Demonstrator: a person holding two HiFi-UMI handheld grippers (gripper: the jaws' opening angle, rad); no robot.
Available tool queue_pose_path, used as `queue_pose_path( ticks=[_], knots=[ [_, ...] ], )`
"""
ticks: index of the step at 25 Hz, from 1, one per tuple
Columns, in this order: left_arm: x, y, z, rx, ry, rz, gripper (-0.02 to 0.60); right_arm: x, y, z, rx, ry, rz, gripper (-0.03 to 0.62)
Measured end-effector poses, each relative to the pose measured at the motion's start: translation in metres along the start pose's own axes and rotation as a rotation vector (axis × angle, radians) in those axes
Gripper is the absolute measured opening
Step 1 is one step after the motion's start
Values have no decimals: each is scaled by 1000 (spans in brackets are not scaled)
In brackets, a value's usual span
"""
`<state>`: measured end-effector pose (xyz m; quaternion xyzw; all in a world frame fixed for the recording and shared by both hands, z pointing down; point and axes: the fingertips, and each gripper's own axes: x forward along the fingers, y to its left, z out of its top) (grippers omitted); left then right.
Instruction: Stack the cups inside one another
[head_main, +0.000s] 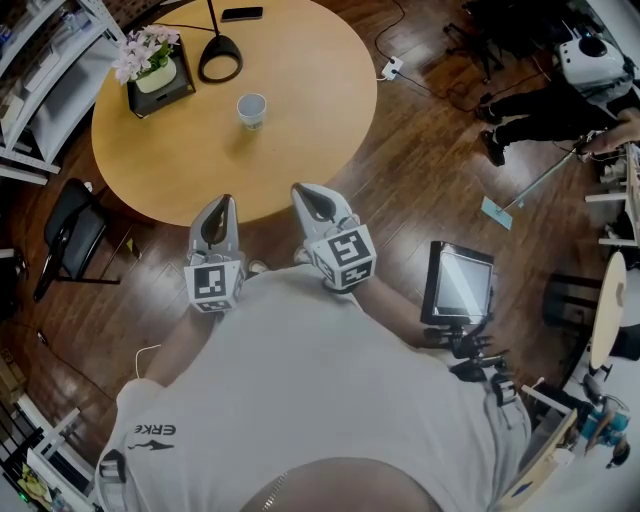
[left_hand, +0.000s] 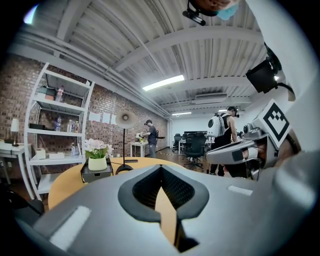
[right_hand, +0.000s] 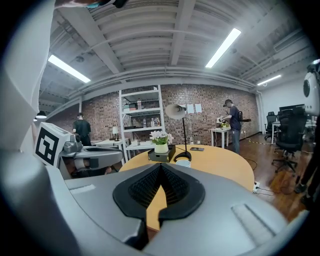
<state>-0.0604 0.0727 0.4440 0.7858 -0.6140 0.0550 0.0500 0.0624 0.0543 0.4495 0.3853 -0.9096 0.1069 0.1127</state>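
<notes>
One white paper cup (head_main: 252, 110) stands upright near the middle of the round wooden table (head_main: 320, 150); whether more cups sit nested in it I cannot tell. The right gripper view shows only its rim (right_hand: 183, 163) above the jaws. My left gripper (head_main: 224, 203) hovers at the table's near edge, shut with nothing in it. Beside it my right gripper (head_main: 305, 192) is also shut and empty, jaws pointing toward the cup. In the left gripper view the shut gripper (left_hand: 161, 170) faces the table and the cup is hidden behind it.
A flower pot on a black box (head_main: 155, 70) sits at the table's far left, a black lamp base (head_main: 220, 58) beside it, a phone (head_main: 242, 14) beyond. A black chair (head_main: 70, 235) stands left of the table. A monitor (head_main: 458, 285) is at my right.
</notes>
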Motion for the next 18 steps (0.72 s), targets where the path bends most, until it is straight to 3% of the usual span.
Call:
queue_pose_path(
  ticks=[18],
  knots=[
    [3, 11, 1, -2, -5, 17, 2, 13, 5, 9, -23, 0, 6, 14]
  ],
)
